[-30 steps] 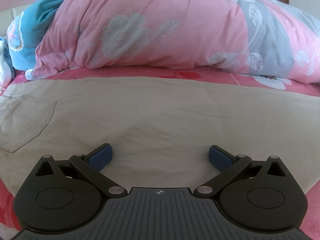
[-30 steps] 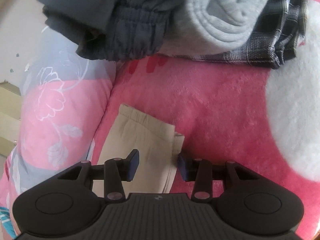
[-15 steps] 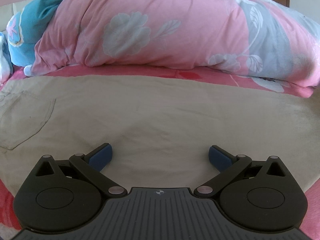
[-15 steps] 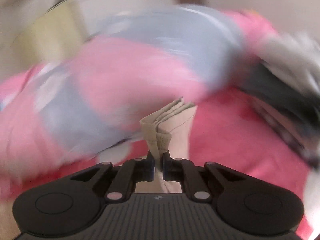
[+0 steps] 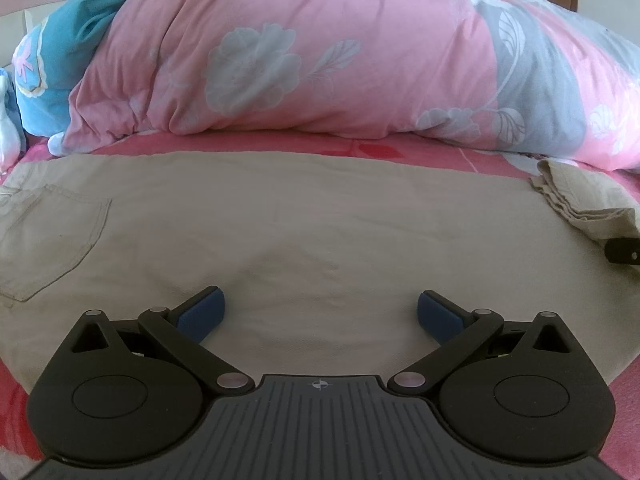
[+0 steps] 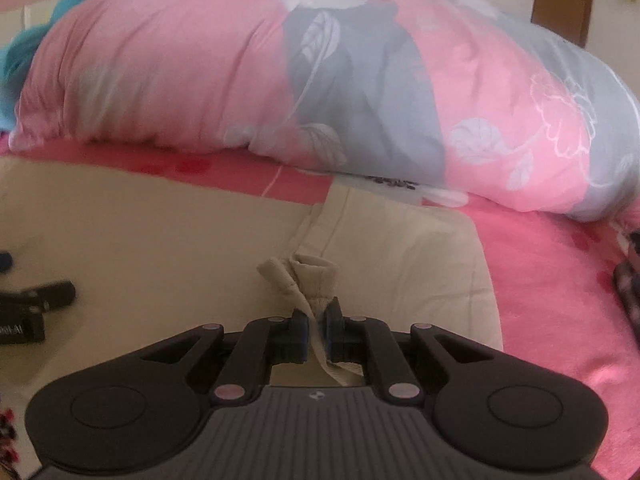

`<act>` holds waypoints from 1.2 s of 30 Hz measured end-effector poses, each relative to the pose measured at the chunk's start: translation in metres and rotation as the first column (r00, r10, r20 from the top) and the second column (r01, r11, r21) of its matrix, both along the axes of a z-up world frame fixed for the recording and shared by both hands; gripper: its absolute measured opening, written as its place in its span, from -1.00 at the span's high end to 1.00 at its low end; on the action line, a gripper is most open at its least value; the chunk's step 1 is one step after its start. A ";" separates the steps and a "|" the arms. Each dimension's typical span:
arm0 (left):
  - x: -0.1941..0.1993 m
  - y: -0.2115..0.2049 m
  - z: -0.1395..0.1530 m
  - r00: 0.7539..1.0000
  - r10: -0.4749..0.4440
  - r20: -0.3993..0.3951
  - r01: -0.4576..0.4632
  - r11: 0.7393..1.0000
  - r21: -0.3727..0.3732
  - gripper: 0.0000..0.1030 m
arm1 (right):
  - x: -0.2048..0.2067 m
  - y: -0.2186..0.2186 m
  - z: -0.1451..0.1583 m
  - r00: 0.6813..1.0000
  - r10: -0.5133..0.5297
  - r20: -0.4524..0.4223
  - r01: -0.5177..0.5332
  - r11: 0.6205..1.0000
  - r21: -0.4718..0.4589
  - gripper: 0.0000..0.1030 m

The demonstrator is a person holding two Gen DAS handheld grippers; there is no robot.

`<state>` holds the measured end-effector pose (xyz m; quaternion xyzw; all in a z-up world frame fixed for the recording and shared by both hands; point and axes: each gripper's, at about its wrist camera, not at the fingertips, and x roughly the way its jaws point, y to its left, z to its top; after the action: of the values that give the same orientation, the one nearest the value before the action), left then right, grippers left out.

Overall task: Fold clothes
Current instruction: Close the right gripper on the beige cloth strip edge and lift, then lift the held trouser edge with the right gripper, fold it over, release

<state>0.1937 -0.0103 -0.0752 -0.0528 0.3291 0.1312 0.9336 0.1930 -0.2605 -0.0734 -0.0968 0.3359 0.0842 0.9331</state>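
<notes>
Beige trousers (image 5: 280, 220) lie flat on the bed, with a back pocket (image 5: 52, 240) at the left. My left gripper (image 5: 320, 308) is open just above the cloth, with nothing between its blue pads. In the right wrist view my right gripper (image 6: 316, 332) pinches the bunched hem (image 6: 308, 276) of a trouser leg; its jaws are opening slightly with the cloth still pressed between them. The lifted leg end (image 5: 580, 196) lies folded over the trousers (image 6: 160, 232), and a fingertip of the right gripper (image 5: 622, 256) shows at the left wrist view's right edge.
A big pink and grey floral duvet (image 5: 320, 60) is heaped behind the trousers. Blue bedding (image 5: 60, 40) lies at the far left. The pink bed sheet (image 6: 560, 280) stretches to the right, where dark plaid clothes (image 6: 628, 280) sit at the edge.
My right gripper shut on the trouser leg's hem, rolled, and carried it left over the trousers. The folded leg end now shows at the left view's right. The left gripper stayed still.
</notes>
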 end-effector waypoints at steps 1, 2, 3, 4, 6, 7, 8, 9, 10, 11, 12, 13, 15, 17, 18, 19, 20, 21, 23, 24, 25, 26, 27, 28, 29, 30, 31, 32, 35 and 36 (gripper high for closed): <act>0.000 0.000 0.000 1.000 0.000 -0.001 0.000 1.000 0.002 -1.00 | -0.001 0.003 -0.001 1.000 0.006 0.005 -0.006 1.000 -0.013 0.75; 0.000 0.000 0.000 1.000 -0.001 -0.002 0.001 1.000 0.004 -1.00 | -0.001 0.007 -0.003 1.000 0.014 0.011 -0.014 1.000 -0.026 0.61; 0.000 -0.001 0.001 1.000 -0.002 -0.003 0.002 1.000 0.007 -1.00 | -0.001 0.010 -0.006 0.999 0.026 0.019 -0.025 0.999 -0.039 0.48; 0.000 -0.001 0.001 1.000 -0.004 -0.004 0.004 1.000 0.010 -1.00 | -0.001 0.014 -0.008 0.999 0.037 0.028 -0.036 0.998 -0.052 0.45; 0.000 -0.001 0.002 1.000 -0.010 -0.010 0.010 1.000 0.022 -1.00 | -0.001 0.019 -0.013 0.998 0.048 0.049 -0.044 0.996 -0.077 0.50; -0.001 -0.001 0.003 1.000 -0.012 -0.014 0.012 0.999 0.030 -1.00 | -0.001 0.020 -0.015 0.997 0.046 0.061 -0.041 0.996 -0.075 0.53; -0.001 -0.001 0.005 1.000 -0.014 -0.020 0.015 0.999 0.036 -1.00 | -0.001 0.020 -0.014 0.997 0.041 0.070 -0.036 0.997 -0.064 0.67; -0.001 0.000 0.006 0.999 -0.016 -0.031 0.017 0.999 0.037 -1.00 | -0.001 0.019 -0.013 0.996 0.035 0.080 -0.031 0.998 -0.054 0.76; -0.001 0.002 0.009 0.999 -0.020 -0.042 0.021 0.999 0.036 -1.00 | -0.001 0.017 -0.012 0.996 0.030 0.090 -0.026 0.999 -0.046 0.79; -0.002 0.005 0.013 0.998 -0.027 -0.053 0.029 0.999 0.031 -1.00 | -0.001 0.015 -0.010 0.995 0.025 0.098 -0.021 0.999 -0.038 0.82; -0.003 0.010 0.018 0.998 -0.039 -0.057 0.040 0.999 0.022 -1.00 | -0.002 0.012 -0.008 0.995 0.023 0.102 -0.020 0.999 -0.030 0.82; -0.004 0.014 0.023 0.997 -0.050 -0.060 0.051 0.999 0.014 -1.00 | -0.003 0.010 -0.007 0.994 0.021 0.105 -0.019 1.000 -0.022 0.82; -0.005 0.027 0.034 0.994 -0.083 -0.071 0.083 0.997 -0.006 -1.00 | -0.003 0.006 -0.006 0.995 0.020 0.101 -0.019 1.000 -0.011 0.82; -0.005 0.045 0.045 0.987 -0.126 -0.096 0.125 0.992 -0.019 -1.00 | -0.002 0.005 -0.008 0.996 0.026 0.086 -0.026 1.000 0.000 0.78; -0.005 0.053 0.049 0.985 -0.133 -0.106 0.133 0.991 -0.008 -1.00 | -0.002 0.005 -0.009 0.997 0.027 0.077 -0.027 1.000 0.005 0.70; -0.004 0.064 0.056 0.985 -0.129 -0.111 0.132 0.991 0.019 -1.00 | -0.002 0.005 -0.010 0.997 0.027 0.071 -0.028 1.000 0.008 0.66; -0.005 0.074 0.063 0.986 -0.122 -0.110 0.129 0.990 0.055 -1.00 | -0.003 0.006 -0.011 0.997 0.027 0.074 -0.028 1.000 0.007 0.64; -0.006 0.085 0.069 0.987 -0.115 -0.111 0.124 0.988 0.086 -1.00 | -0.004 0.007 -0.012 0.997 0.028 0.078 -0.028 1.000 0.003 0.64; -0.007 0.109 0.077 0.987 -0.105 -0.119 0.119 0.987 0.110 -1.00 | -0.005 0.008 -0.013 0.996 0.024 0.087 -0.025 1.000 0.003 0.66; -0.009 0.121 0.079 0.987 -0.108 -0.122 0.121 0.987 0.109 -1.00 | -0.005 0.007 -0.014 0.996 0.021 0.087 -0.022 1.000 0.012 0.74; -0.011 0.131 0.078 0.987 -0.103 -0.122 0.117 0.987 0.109 -1.00 | -0.004 0.005 -0.013 0.996 0.017 0.087 -0.019 1.000 0.023 0.79; -0.015 0.141 0.075 0.988 -0.091 -0.121 0.104 0.989 0.106 -1.00 | -0.004 0.003 -0.011 0.996 0.013 0.088 -0.017 0.999 0.039 0.82; -0.019 0.151 0.071 0.990 -0.079 -0.120 0.092 0.991 0.102 -1.00 | -0.004 0.002 -0.008 0.996 0.010 0.090 -0.015 0.998 0.054 0.83; -0.024 0.158 0.064 0.991 -0.067 -0.120 0.079 0.992 0.095 -1.00 | -0.004 0.000 -0.004 0.996 0.006 0.093 -0.013 0.997 0.073 0.83; -0.029 0.166 0.057 0.991 -0.055 -0.119 0.066 0.994 0.089 -1.00 | -0.005 -0.002 0.001 0.995 0.002 0.098 -0.012 0.995 0.099 0.84; -0.033 0.172 0.051 0.992 -0.045 -0.119 0.055 0.995 0.084 -1.00 | -0.005 -0.003 0.007 0.995 0.001 0.096 -0.014 0.991 0.133 0.84; -0.036 0.175 0.046 0.992 -0.041 -0.119 0.051 0.995 0.083 -1.00 | -0.004 -0.005 0.013 0.996 0.001 0.092 -0.017 0.985 0.172 0.84; -0.039 0.178 0.041 0.992 -0.037 -0.119 0.047 0.996 0.082 -1.00 | -0.003 -0.006 0.019 0.996 0.002 0.085 -0.020 0.977 0.213 0.84; -0.047 0.188 0.029 0.994 -0.029 -0.102 0.036 0.997 0.061 -1.00 | 0.004 -0.006 0.037 0.999 0.012 0.052 -0.030 0.934 0.355 0.84; -0.049 0.191 0.027 0.996 -0.030 -0.089 0.034 0.998 0.050 -1.00 | 0.006 -0.006 0.042 0.999 0.018 0.042 -0.034 0.916 0.401 0.84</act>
<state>0.1447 0.1806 -0.0487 -0.0178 0.3675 0.1267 0.9212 0.1994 -0.2661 -0.0313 0.0906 0.2926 0.1618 0.9381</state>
